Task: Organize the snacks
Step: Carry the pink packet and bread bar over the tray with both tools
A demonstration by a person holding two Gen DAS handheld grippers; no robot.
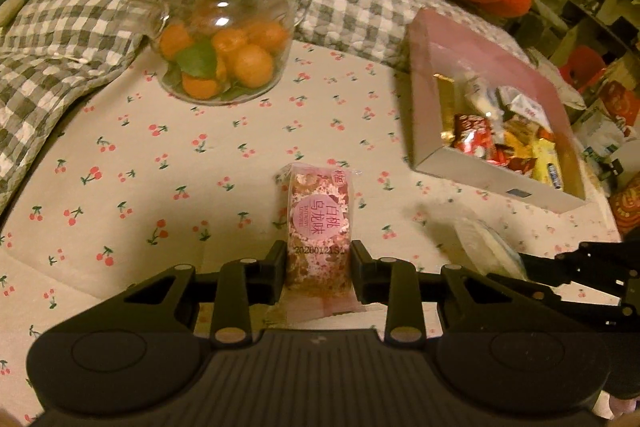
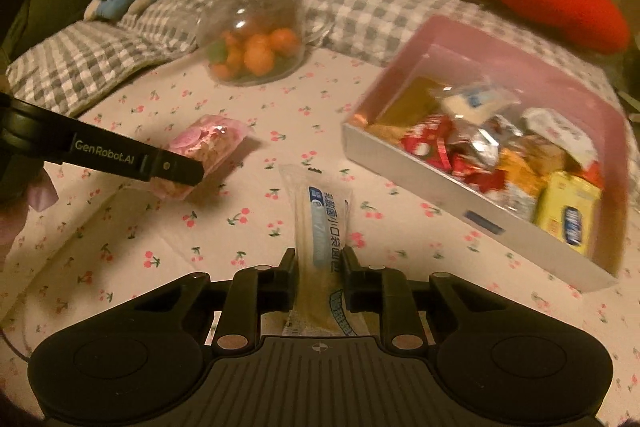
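Left gripper (image 1: 319,277) pinches pink pack (image 1: 318,227); right gripper (image 2: 320,281) pinches white pack (image 2: 322,239). Slick wrappers may slip short of the crowded box (image 2: 460,203).

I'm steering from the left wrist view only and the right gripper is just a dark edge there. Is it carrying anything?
Observer: Yes, the right gripper is shut on a clear blue-printed snack packet.
Operator: Does my pink snack look gripped from the side?
Observer: The left gripper pinches the pink snack packet at one end.
Operator: What sits in the box's near right corner?
Observer: A yellow packet lies there in the pink box.
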